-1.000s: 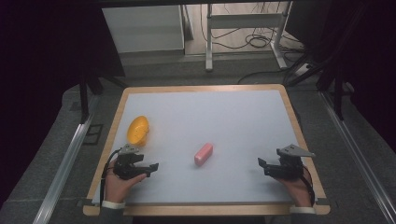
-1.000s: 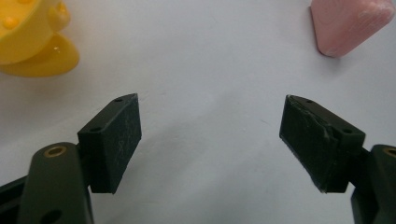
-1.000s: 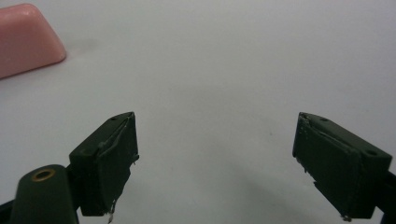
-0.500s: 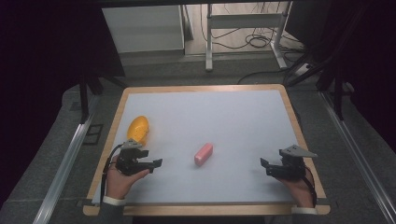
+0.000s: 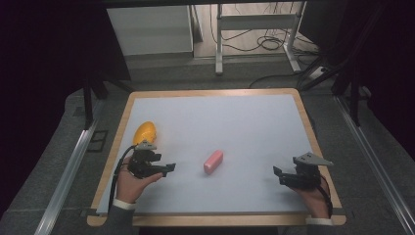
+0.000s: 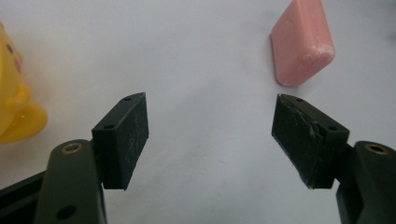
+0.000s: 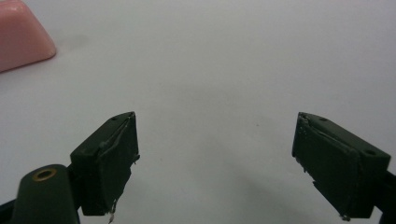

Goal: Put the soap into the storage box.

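1. Table (image 5: 215, 105) – white top with a wooden rim, centre of the high view. No brand, label or readable writing on anything.
2. Left gripper (image 5: 169, 169) – lower left of the high view, held in a hand (image 5: 131, 182), low over the white surface. In the left gripper view (image 6: 210, 135) its jaws stand wide apart with nothing between them.
3. Right gripper (image 5: 278, 176) – lower right of the high view, grey three-cornered plate on top, held in a hand (image 5: 315, 199). In the right gripper view (image 7: 215, 158) the jaws are also wide apart, bare table between them.
4. Pink block (image 5: 213, 162) – lower middle of the table, between the two grippers, nearer the left one and clear of both. Upper right of the left gripper view (image 6: 301, 42), just beyond the right-hand jaw tip; upper left corner of the right gripper view (image 7: 21, 35).
5. Yellow toy (image 5: 145, 132) – left side of the table, just above the left gripper in the high view. At the left edge of the left gripper view (image 6: 14, 107) it shows a dark dot and a pink spot – printed marks, not text.
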A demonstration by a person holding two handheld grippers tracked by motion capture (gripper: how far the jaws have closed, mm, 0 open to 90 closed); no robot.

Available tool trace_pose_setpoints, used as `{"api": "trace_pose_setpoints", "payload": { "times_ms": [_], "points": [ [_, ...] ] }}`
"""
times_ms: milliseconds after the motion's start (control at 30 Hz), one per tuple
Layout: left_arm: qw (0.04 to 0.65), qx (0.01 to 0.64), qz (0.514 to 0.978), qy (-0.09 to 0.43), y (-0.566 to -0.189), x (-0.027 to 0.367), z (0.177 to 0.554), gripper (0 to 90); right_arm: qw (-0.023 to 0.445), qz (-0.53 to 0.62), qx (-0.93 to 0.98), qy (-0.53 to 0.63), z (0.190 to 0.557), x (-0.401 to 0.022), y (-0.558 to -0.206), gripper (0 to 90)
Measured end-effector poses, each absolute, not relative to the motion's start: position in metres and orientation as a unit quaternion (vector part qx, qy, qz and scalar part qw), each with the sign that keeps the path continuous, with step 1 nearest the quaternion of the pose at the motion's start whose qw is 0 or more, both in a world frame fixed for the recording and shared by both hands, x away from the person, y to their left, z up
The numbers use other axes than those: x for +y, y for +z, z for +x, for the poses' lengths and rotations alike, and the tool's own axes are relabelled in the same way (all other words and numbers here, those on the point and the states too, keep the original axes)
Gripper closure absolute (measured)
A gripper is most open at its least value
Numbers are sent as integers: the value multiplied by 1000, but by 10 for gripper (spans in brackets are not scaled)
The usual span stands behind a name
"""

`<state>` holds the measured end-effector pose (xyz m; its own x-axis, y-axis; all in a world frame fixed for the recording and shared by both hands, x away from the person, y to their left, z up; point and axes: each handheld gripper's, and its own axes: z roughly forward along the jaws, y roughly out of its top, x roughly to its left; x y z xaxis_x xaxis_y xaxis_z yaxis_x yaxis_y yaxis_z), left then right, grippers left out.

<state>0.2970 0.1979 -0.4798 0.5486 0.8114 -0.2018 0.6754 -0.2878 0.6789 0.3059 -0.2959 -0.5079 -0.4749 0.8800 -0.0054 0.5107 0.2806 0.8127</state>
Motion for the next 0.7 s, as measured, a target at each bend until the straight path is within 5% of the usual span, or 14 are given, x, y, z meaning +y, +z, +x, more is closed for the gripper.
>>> {"api": "trace_pose_setpoints", "payload": {
  "times_ms": [700],
  "points": [
    [353, 440, 821, 84, -474, 171, 312, 277, 237, 450, 769, 387, 306, -294, -509, 142]
  ]
}}
